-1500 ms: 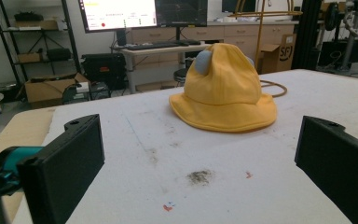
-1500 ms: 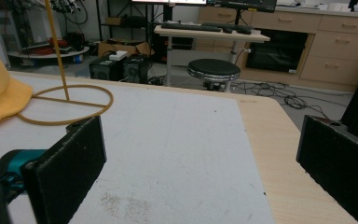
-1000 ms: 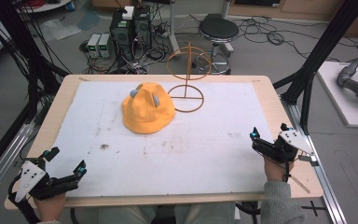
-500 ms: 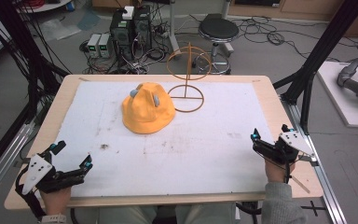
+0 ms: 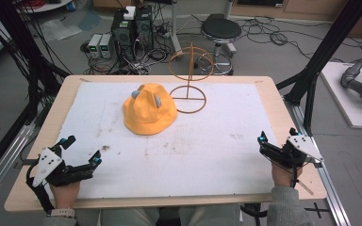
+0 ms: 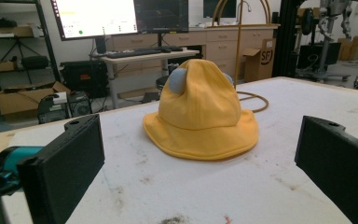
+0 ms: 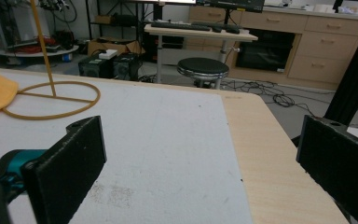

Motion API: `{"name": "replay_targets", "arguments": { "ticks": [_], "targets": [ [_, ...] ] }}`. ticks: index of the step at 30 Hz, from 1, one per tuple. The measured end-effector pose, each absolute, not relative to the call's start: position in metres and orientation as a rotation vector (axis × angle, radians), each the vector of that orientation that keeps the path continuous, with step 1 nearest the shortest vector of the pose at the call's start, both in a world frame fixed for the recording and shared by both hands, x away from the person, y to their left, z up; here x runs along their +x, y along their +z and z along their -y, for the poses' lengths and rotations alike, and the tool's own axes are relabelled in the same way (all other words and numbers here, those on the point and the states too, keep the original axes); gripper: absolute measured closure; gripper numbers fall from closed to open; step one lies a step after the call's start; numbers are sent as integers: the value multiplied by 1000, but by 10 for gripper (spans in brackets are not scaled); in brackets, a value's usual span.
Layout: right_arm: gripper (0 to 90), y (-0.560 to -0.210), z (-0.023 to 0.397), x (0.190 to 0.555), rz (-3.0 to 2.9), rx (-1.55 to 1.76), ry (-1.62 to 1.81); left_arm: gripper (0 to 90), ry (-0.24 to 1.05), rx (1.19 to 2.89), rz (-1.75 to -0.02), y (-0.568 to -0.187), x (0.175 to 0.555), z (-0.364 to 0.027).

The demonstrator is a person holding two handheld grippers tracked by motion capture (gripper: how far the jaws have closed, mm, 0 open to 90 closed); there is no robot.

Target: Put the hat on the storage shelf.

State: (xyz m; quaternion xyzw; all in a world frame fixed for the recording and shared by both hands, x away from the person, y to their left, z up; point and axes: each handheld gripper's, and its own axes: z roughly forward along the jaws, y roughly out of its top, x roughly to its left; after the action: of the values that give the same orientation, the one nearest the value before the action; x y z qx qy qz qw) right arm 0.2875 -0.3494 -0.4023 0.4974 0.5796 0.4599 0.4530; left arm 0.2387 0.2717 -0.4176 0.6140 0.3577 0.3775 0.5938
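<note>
**Both tongs open, hat still out of reach**

Your left tongs (image 5: 81, 151) sit at the near left corner of the bench with their jaws spread wide and nothing between them; the left gripper view looks straight between those jaws at the hat. Your right tongs (image 5: 263, 143) rest near the right edge, jaws likewise released and empty, pointing across bare surface toward the far side.

The soft orange-yellow fabric bucket hat with two grey ear-like tabs (image 5: 149, 109) lies brim-down on the white sheet covering the wooden bench (image 5: 273, 101), toward the far middle and well apart from both tongs. Just beside it, on its right in the high view, stands the thin orange wire hat stand with a ring base and a looped top (image 5: 188, 89); the brim looks close to the ring base, and I cannot tell whether they touch.

Judging from this layout, the hat probably goes onto the stand. Watch these risks:

- The fabric is limp. Pinch only the crown tip and the hat may sag or slip; pinch the brim and you may catch the sheet too.
- The stand looks light. Brush it with a jaw or drag the brim across its base and it could tip or slide.
- Your right tongs start far off to the side, so a hurried reach could sweep into the stand's upright.
</note>
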Motion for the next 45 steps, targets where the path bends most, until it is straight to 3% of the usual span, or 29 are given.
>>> {"name": "replay_targets", "arguments": {
  "ticks": [15, 28, 39, 45],
  "targets": [
    [8, -403, 355, 284, -1411, 1244, 1129, 17, 826, 1445, -804, -414, 283, -244],
    [8, -404, 358, 284, -1385, 1271, 1137, 17, 900, 1358, -833, -404, 309, -230],
    [8, -404, 358, 285, -1385, 1272, 1147, 17, 919, 1475, -816, -395, 341, -190],
    [8, -404, 358, 286, -1391, 1265, 1150, 17, 887, 1444, -877, -403, 362, -185]
  ]
}}
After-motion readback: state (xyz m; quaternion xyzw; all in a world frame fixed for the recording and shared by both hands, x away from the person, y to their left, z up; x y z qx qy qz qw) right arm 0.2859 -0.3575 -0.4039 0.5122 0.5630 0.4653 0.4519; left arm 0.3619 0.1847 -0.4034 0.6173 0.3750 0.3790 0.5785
